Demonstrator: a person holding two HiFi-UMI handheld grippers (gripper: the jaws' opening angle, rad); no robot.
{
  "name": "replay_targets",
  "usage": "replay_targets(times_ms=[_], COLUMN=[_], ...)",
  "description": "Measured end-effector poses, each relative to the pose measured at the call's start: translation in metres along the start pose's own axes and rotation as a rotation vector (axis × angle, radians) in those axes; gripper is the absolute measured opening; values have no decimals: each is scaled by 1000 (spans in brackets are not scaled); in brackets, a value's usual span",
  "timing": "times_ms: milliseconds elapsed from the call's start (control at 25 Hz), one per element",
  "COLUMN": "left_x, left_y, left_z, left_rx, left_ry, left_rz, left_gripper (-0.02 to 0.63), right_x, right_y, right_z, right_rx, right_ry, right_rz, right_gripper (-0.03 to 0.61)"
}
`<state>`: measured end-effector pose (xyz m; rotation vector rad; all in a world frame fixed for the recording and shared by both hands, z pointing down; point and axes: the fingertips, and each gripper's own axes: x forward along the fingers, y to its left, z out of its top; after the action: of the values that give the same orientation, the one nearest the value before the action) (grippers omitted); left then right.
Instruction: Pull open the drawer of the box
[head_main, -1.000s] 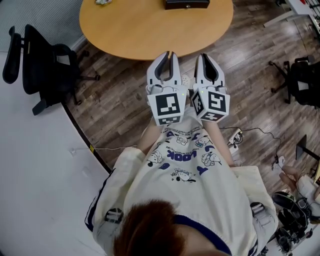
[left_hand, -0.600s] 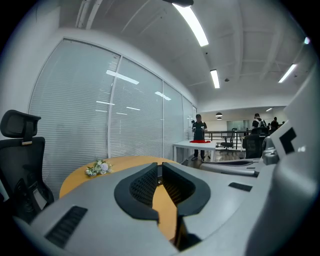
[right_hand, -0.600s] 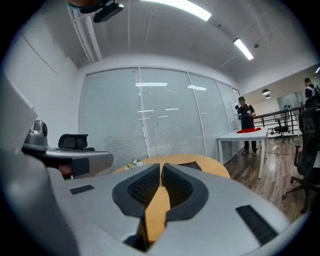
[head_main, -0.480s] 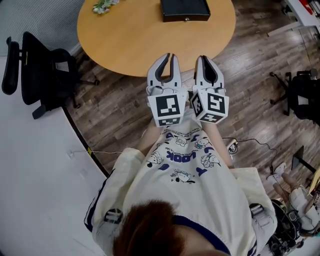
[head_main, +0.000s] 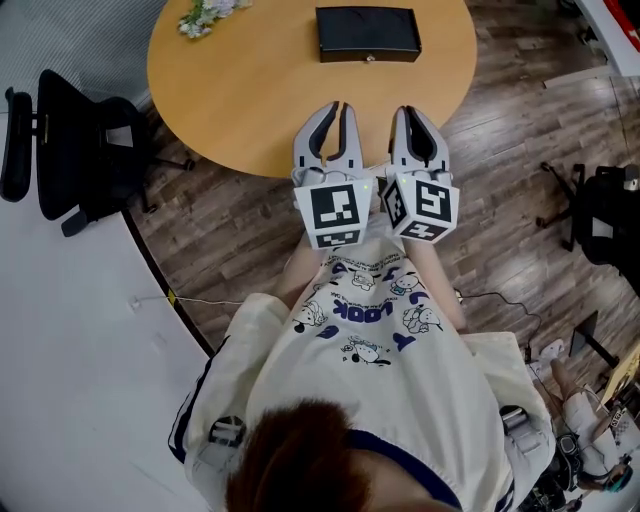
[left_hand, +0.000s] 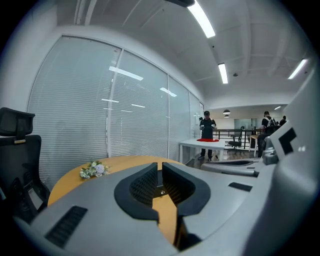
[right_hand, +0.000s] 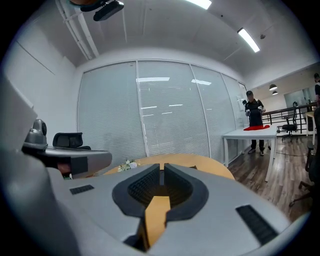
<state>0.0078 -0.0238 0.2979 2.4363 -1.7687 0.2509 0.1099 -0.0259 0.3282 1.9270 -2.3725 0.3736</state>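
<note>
The black box (head_main: 368, 34) lies flat near the far edge of the round wooden table (head_main: 260, 90), its long front turned toward the person, with a small pale knob (head_main: 371, 59) at the middle of that front. The drawer looks shut. The box is low and probably light, so on this smooth top it would likely slide toward the puller rather than give up its drawer. One claw should steady the body while the other pinches the knob, which is tiny, hard and probably slippery. A sprig of artificial flowers (head_main: 208, 15) rests toward the table's far left edge, well apart from the box. Both claws hang over the near edge, side by side. The left gripper (head_main: 338, 108) and right gripper (head_main: 408, 112) each have their jaws drawn together on nothing.
</note>
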Motion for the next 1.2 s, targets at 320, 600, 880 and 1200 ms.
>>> replay_targets(times_ms=[320, 600, 880, 1200], left_x=[37, 56, 78, 108], left_y=[-6, -1, 10, 29], left_z=[-5, -15, -28, -38], left_rx=[-8, -16, -24, -32], left_ry=[30, 73, 116, 161], left_rz=[36, 45, 44, 33], left_gripper=[38, 40, 38, 40], right_x=[37, 59, 86, 122], right_y=[-21, -25, -24, -28], right_z=[-4, -15, -26, -40], right_rx=[2, 16, 18, 29], right_ry=[40, 90, 131, 187], right_rz=[50, 76, 80, 58], right_gripper=[44, 44, 44, 44])
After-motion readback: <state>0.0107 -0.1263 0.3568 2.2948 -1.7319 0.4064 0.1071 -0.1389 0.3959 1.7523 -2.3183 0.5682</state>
